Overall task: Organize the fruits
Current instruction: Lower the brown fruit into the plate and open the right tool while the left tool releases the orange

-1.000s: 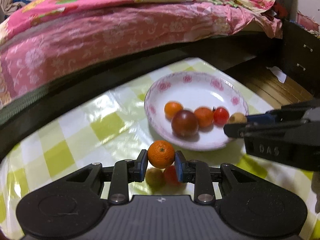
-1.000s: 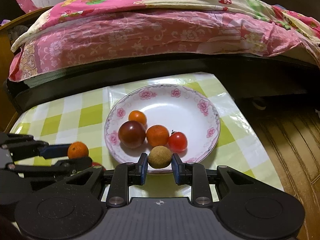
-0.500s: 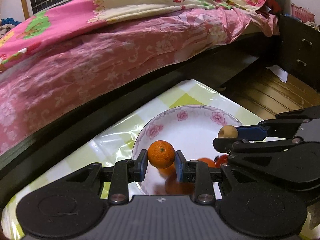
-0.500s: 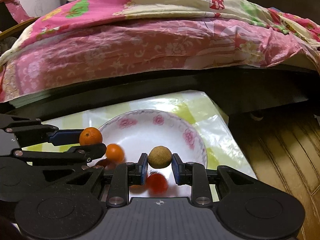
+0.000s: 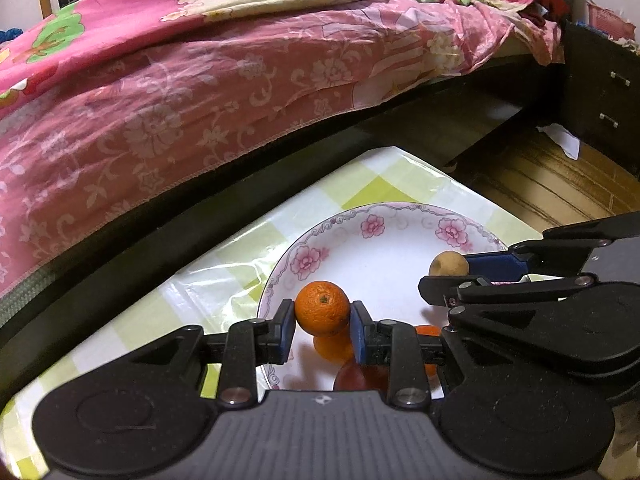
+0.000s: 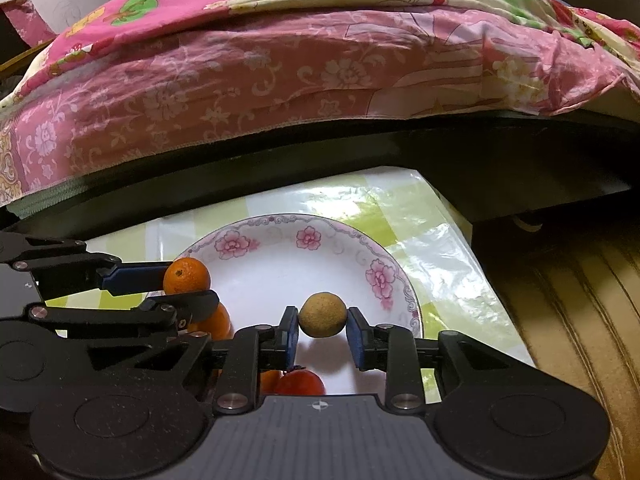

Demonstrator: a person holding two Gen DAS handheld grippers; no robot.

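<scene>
My left gripper is shut on a small orange mandarin and holds it above the near-left part of the white flowered plate. Beside it, my right gripper holds a round brown fruit over the plate; its jaws are opening, with the pads still touching the fruit. The right wrist view shows the left gripper and its mandarin at the left. Under the grippers, orange fruits and a red tomato lie in the plate, partly hidden.
The plate sits near the far right corner of a table with a green-and-white checked cover. A bed with a pink flowered quilt runs along the far side. Wooden floor and a dark drawer cabinet lie to the right.
Both grippers have moved forward with their fruits and now hang over the plate's middle. The fruits in the plate have slid under the gripper bodies. The right jaws stand slightly wider.
</scene>
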